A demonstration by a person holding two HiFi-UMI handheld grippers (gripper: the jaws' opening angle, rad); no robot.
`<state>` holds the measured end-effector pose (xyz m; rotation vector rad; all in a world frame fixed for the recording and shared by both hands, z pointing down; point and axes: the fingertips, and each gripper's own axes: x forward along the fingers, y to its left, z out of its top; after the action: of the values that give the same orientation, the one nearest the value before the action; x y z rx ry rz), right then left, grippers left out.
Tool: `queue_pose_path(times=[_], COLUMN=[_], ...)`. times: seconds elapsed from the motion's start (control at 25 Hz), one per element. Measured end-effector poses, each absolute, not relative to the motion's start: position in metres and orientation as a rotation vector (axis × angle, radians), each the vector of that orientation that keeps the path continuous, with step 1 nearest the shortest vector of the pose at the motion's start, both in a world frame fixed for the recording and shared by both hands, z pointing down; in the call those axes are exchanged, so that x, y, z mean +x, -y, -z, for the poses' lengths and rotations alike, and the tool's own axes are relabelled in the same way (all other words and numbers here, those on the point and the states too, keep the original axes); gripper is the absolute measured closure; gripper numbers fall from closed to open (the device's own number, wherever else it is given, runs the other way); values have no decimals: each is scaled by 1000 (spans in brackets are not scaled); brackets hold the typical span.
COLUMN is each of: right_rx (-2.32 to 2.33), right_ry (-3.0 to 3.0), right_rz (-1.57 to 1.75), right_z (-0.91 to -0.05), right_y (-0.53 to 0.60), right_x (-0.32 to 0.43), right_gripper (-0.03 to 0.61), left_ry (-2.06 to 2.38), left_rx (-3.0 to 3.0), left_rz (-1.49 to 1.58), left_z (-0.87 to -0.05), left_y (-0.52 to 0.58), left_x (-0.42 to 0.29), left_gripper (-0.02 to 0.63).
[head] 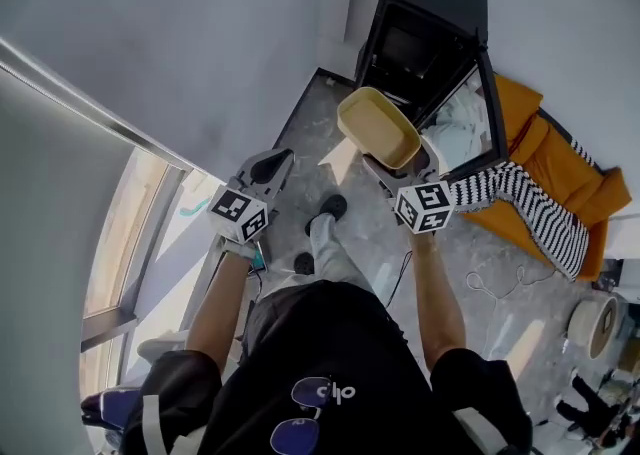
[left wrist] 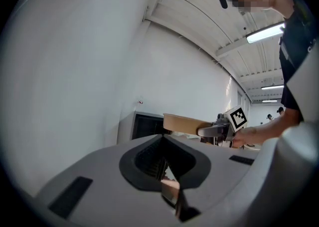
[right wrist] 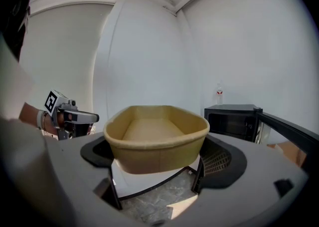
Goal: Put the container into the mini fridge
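Right gripper (right wrist: 158, 173): clamped on the near end of a shallow tan paper-fibre container with rounded corners (right wrist: 157, 138), holding it level and empty in the air.
Left gripper (left wrist: 167, 171): jaws seem pressed together with nothing between them, though the view is dim; it hovers well apart from the container.
Container's place: above the grey marbled floor (head: 375, 228), near the fridge but outside it.
Black box-shaped mini fridge (head: 430, 13): door (head: 470, 118) already swung open.
Done: container picked up, door opened.
Left, by my reading: carry it into the dark cavity, set it down, let go.
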<state>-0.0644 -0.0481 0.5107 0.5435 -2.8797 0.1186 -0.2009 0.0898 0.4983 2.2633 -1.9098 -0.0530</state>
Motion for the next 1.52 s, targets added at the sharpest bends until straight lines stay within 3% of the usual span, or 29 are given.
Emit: queue_pose_path(times=[0.72, 1.52], right_rx=[646, 1065], right_ry=[2926, 2784], right_rz=[-180, -195], right_z=[-479, -481], right_y=[295, 392], right_x=[-179, -134], right_gripper=[55, 55], left_ry=[1782, 1348], left_rx=[2376, 2668], left_rz=[-53, -73], left_z=[-467, -465], left_y=[178, 335], left_x=[-305, -270], left_gripper=[606, 606])
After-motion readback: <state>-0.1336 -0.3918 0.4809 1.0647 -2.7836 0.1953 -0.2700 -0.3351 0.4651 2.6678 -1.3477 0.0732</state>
